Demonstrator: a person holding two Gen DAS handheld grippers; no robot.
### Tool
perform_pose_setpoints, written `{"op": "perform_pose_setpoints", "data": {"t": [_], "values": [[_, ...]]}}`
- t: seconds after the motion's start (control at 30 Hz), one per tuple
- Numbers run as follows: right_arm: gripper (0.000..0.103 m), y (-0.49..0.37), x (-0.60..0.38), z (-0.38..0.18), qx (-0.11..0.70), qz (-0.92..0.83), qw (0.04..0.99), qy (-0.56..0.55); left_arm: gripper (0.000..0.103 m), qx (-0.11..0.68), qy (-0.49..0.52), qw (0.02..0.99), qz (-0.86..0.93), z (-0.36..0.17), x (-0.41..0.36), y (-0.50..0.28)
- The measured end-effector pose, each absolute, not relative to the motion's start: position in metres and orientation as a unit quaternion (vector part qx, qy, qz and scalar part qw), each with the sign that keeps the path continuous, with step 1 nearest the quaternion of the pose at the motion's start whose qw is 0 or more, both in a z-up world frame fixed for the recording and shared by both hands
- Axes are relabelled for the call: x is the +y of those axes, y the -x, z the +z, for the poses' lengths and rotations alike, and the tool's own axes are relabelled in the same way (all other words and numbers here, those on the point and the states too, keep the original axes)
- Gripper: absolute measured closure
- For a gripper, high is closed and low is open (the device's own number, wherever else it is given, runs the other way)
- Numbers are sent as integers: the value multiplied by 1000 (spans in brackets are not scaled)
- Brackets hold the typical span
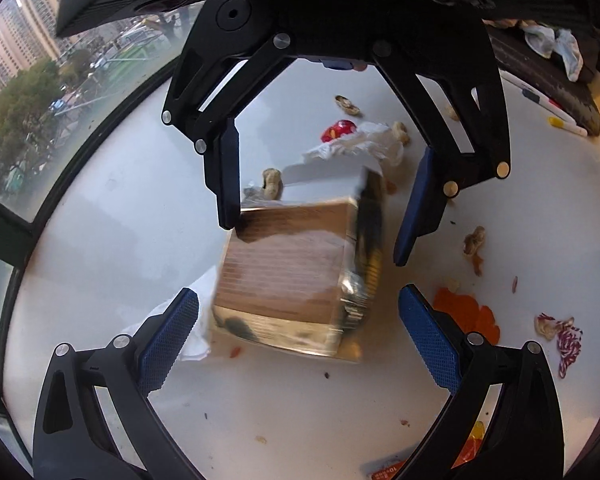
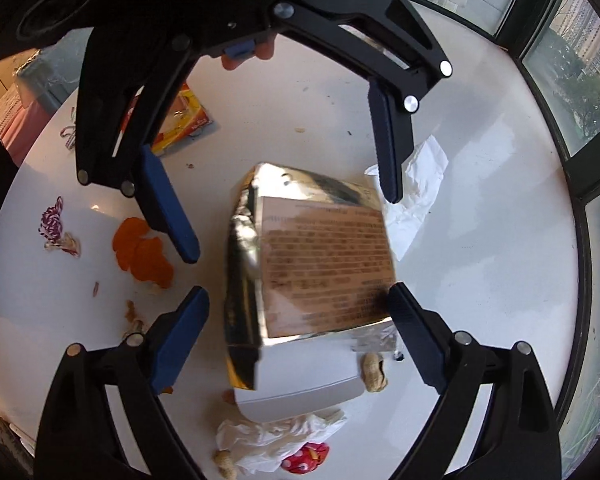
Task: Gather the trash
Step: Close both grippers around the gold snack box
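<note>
White round tabletop (image 1: 112,240), glossy. Curved dark-framed windows (image 2: 579,92) along its far edge; beyond the glass, high-rise buildings (image 1: 16,28) and treetops (image 1: 16,120). Markers (image 1: 567,125) near the table's edge, beside a dark woven mat (image 1: 547,76).

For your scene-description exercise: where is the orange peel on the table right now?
The orange peel lies on the white table, left of the gold box in the right wrist view, beside the striped string scrap. In the left wrist view it lies right of the box.
</note>
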State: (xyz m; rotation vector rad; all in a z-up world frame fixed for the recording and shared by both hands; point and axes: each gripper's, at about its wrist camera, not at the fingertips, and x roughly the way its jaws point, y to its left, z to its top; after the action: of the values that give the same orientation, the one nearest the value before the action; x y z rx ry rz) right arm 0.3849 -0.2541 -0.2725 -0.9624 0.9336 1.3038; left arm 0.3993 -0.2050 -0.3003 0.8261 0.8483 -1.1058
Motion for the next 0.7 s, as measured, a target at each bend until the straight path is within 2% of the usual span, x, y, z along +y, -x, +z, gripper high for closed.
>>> {"op": "perform_pose_setpoints", "data": {"t": [0.17,0.5,0.7], "values": [[15,-391,-254,-266,404,569,590,406,6,386,-343,689,-508,-295,-204,-407],[15,-408,-244,-280,438,575,573,385,6,419,-326,659,-533,-318,-202,-412],[19,-413,-247,-281,442,575,572,384,16,415,-319,664,-534,-323,-193,-415]]}}
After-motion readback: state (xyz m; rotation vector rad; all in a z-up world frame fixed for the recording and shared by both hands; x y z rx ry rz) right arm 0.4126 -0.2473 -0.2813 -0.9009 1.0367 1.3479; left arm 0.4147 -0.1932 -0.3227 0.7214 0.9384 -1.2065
